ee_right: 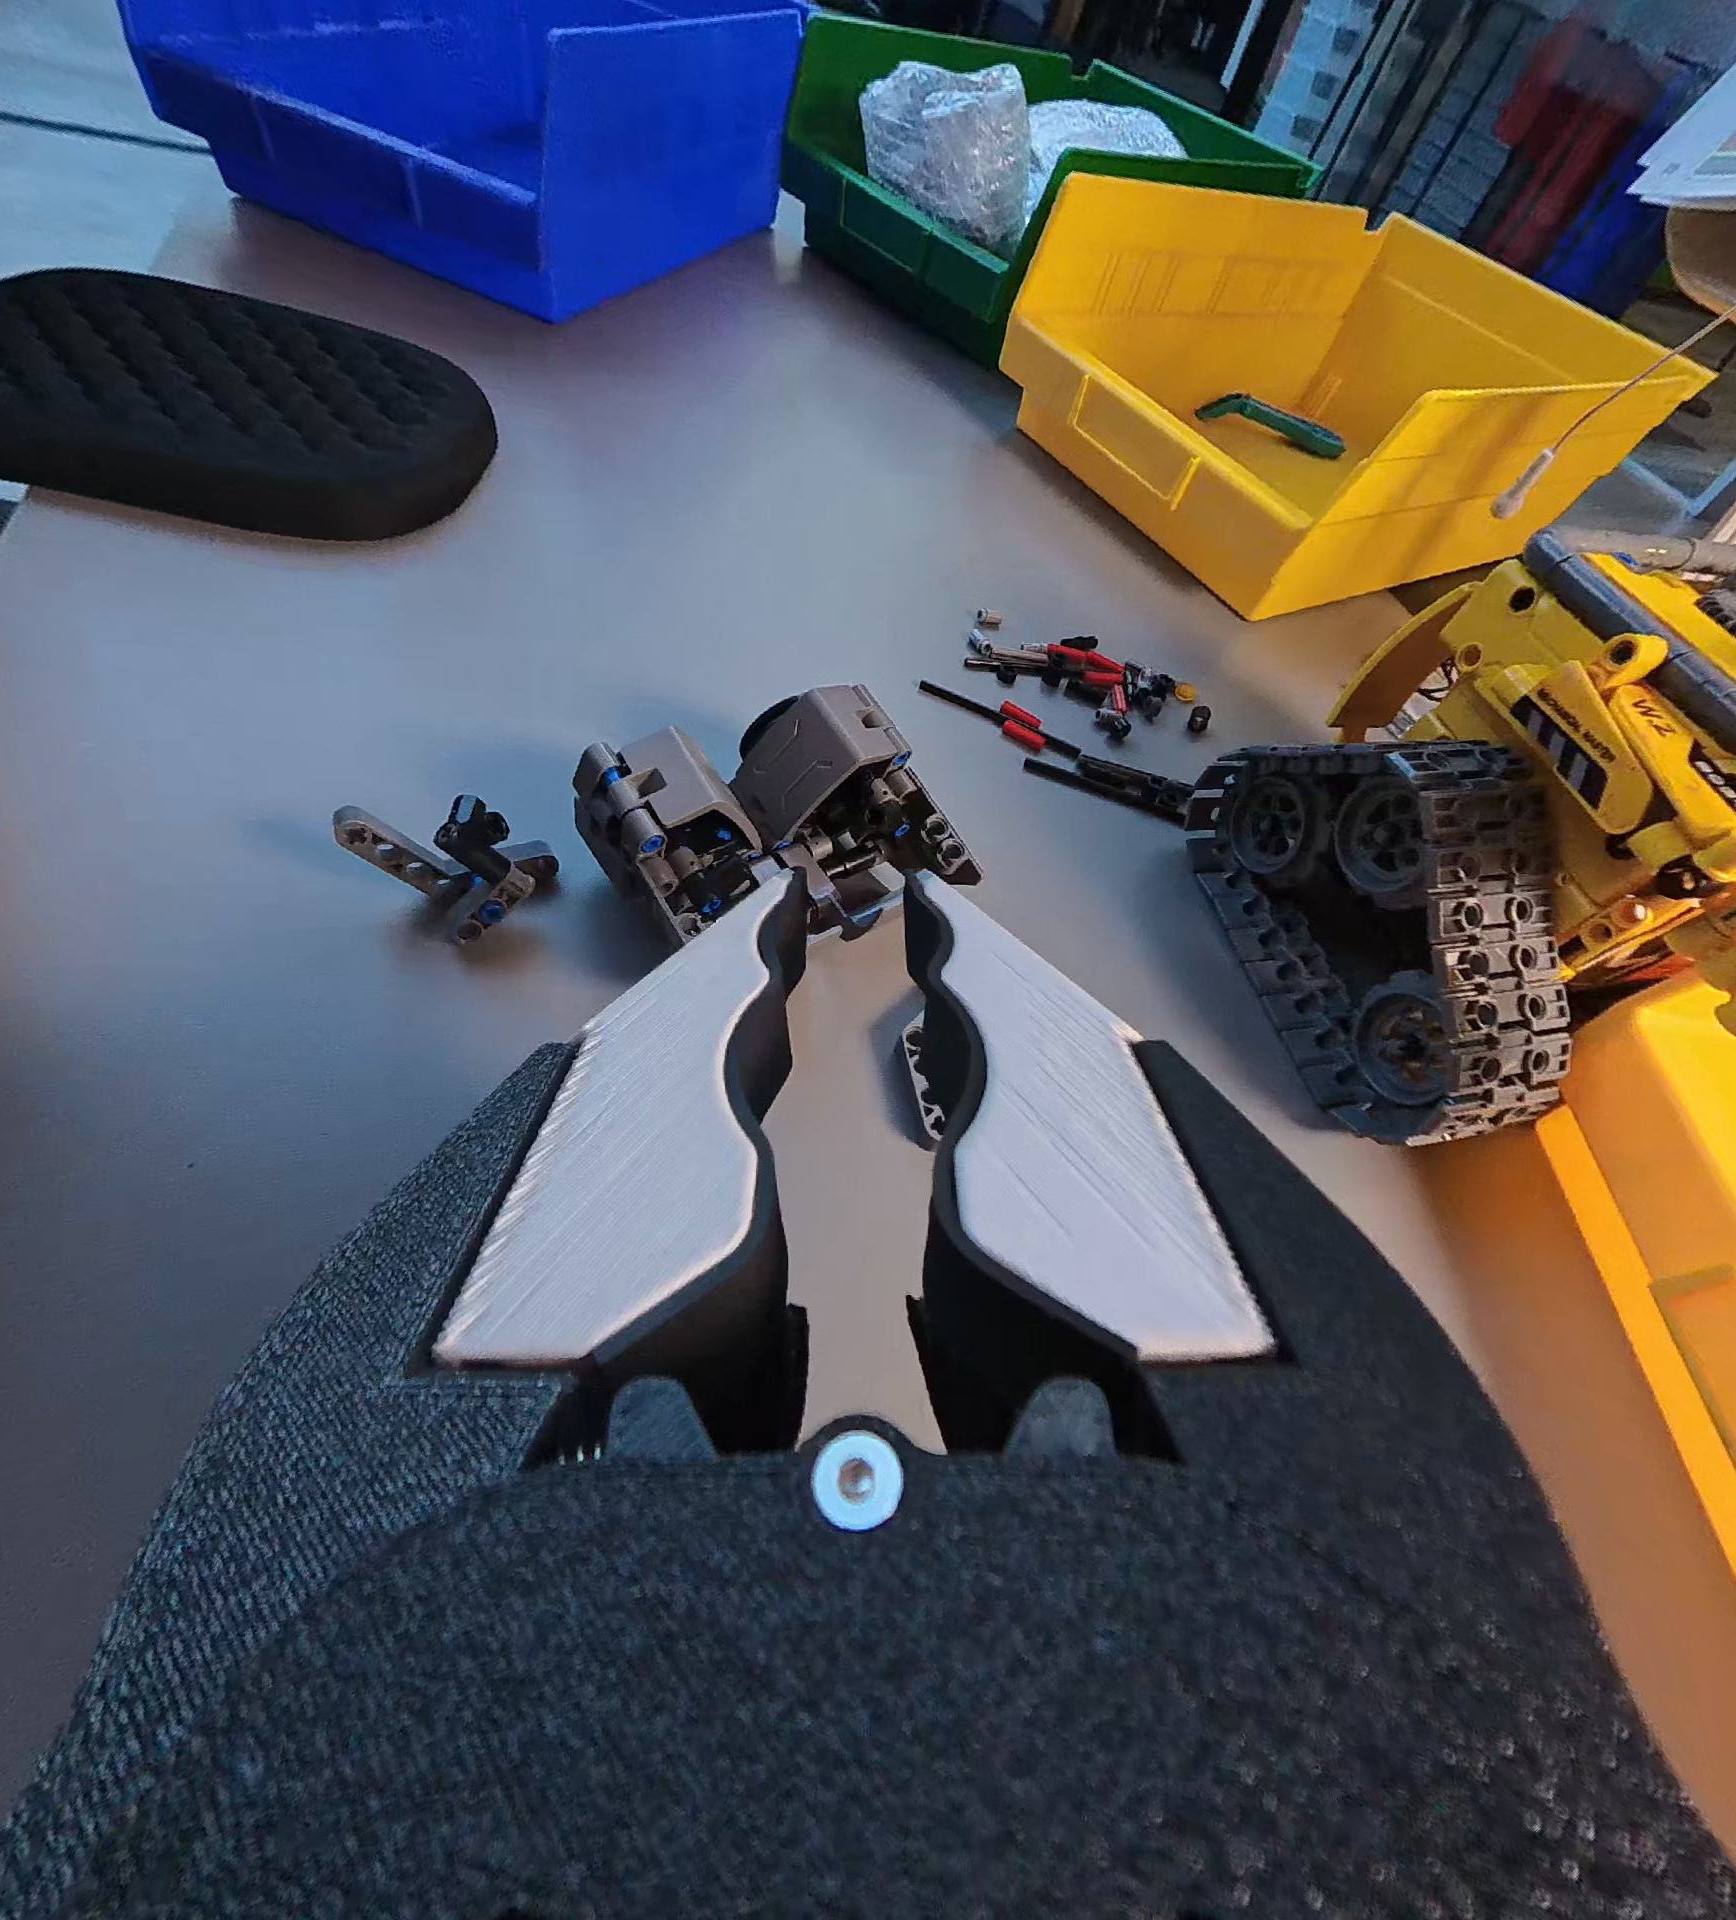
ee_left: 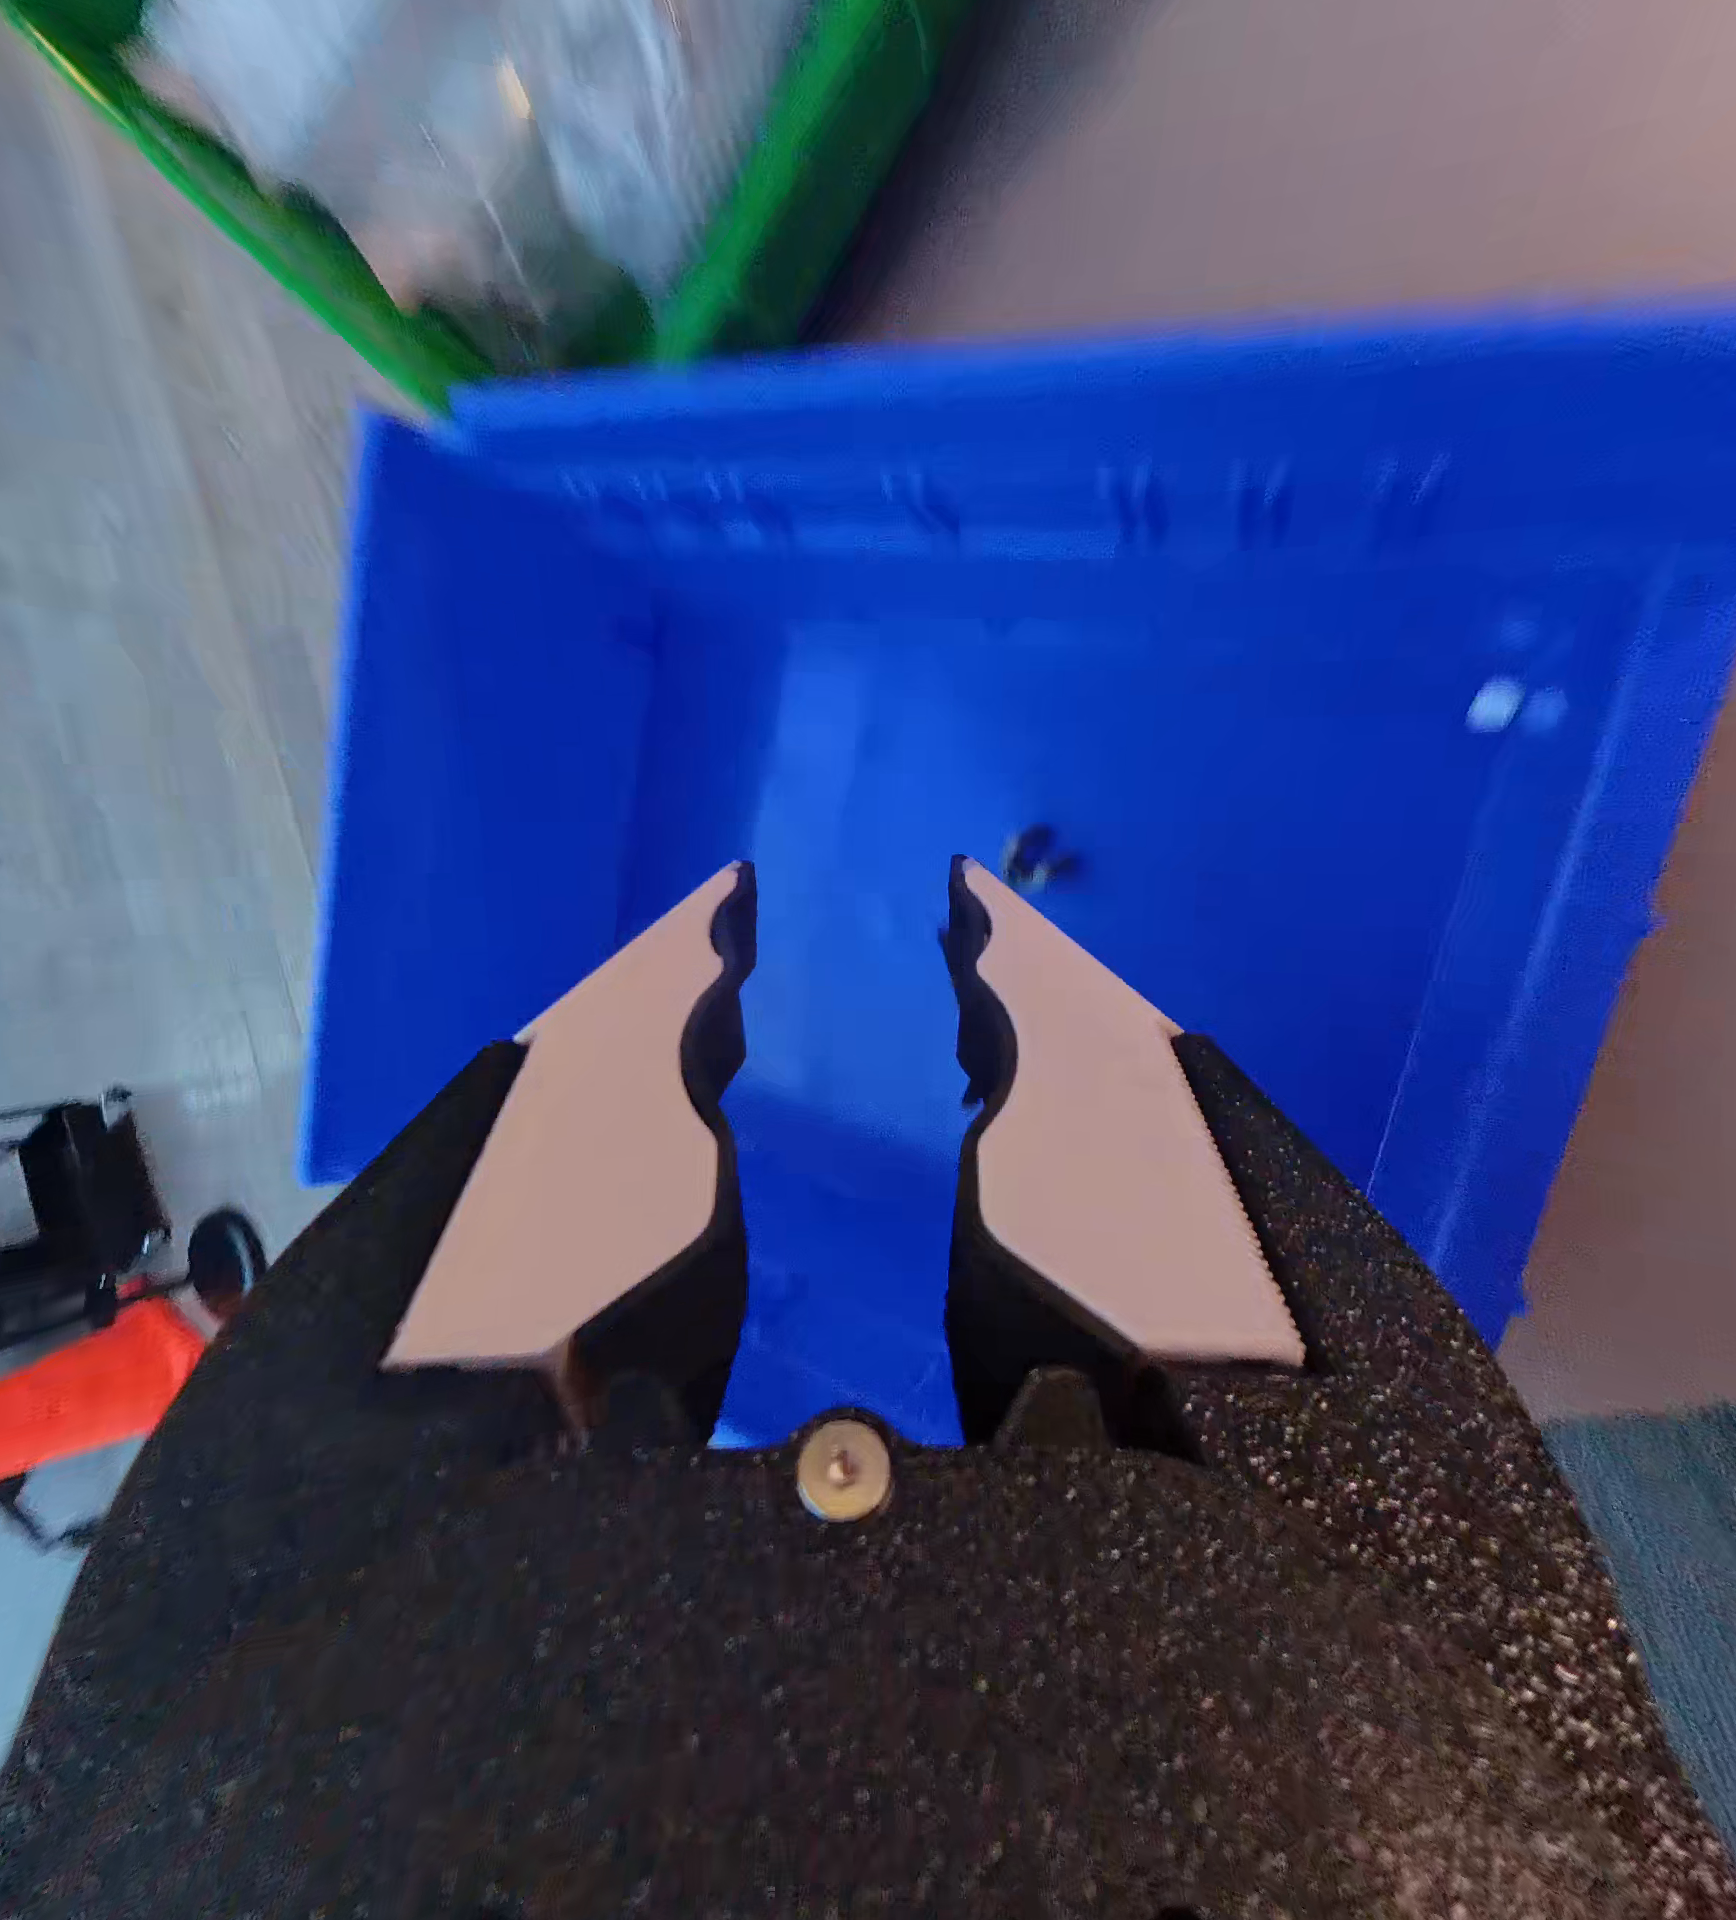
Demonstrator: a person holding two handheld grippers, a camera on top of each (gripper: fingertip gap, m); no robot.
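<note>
Blue plastic is filling the left wrist view: the left gripper (ee_left: 851,883) is hanging over the open blue bin (ee_left: 490,790), its jaws parted and holding nothing. One small dark piece (ee_left: 1035,854) is lying on the bin floor, just beside the right fingertip in the picture; the frame is blurred, so I cannot tell more about it. A green bin (ee_left: 739,229) is standing at the far side.

Going right, the right gripper (ee_right: 848,883) is resting low over the bench (ee_right: 168,1039), also parted and empty, its tips just reaching the grey brick assembly (ee_right: 791,800); whether they are touching it I cannot tell. A small grey beam (ee_right: 448,868) is lying to the left, loose pins (ee_right: 1082,675) to the far right, then the yellow bin (ee_right: 1259,520) and the yellow tracked model (ee_right: 1466,883).
</note>
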